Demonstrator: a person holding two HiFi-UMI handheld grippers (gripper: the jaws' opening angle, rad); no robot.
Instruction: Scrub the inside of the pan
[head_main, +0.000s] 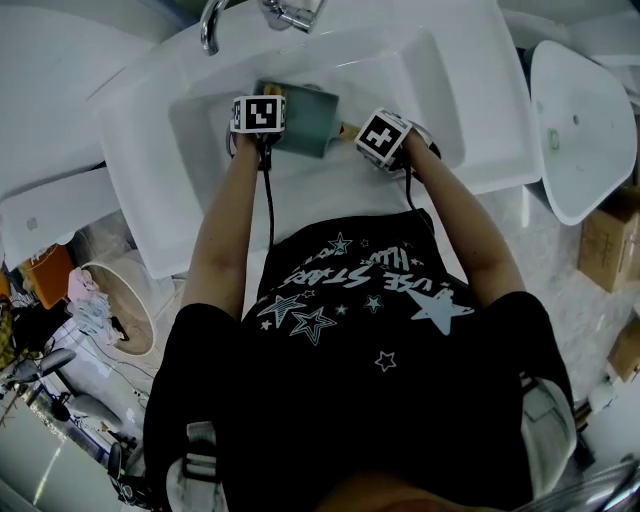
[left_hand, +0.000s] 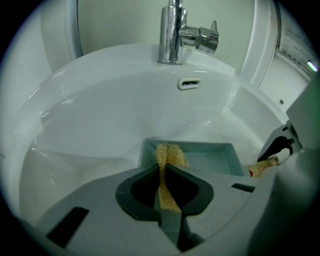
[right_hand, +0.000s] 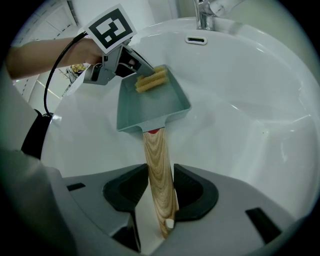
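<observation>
Pan (right_hand: 155, 107): one, in sink (right_hand: 250, 100); loofah pad (right_hand: 151, 80): one; faucet (left_hand: 172, 30): one.

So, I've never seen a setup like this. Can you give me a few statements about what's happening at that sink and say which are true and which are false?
1. The right gripper is clamped on the wooden handle of the pan. True.
2. The left gripper is empty. False: its jaws pinch a yellow scrubbing pad, which reaches into the pan's far end.
3. The pan is round and black. False: it is rectangular and a pale grey-green.
4. The pan is held inside a white sink, below a chrome tap. True.
</observation>
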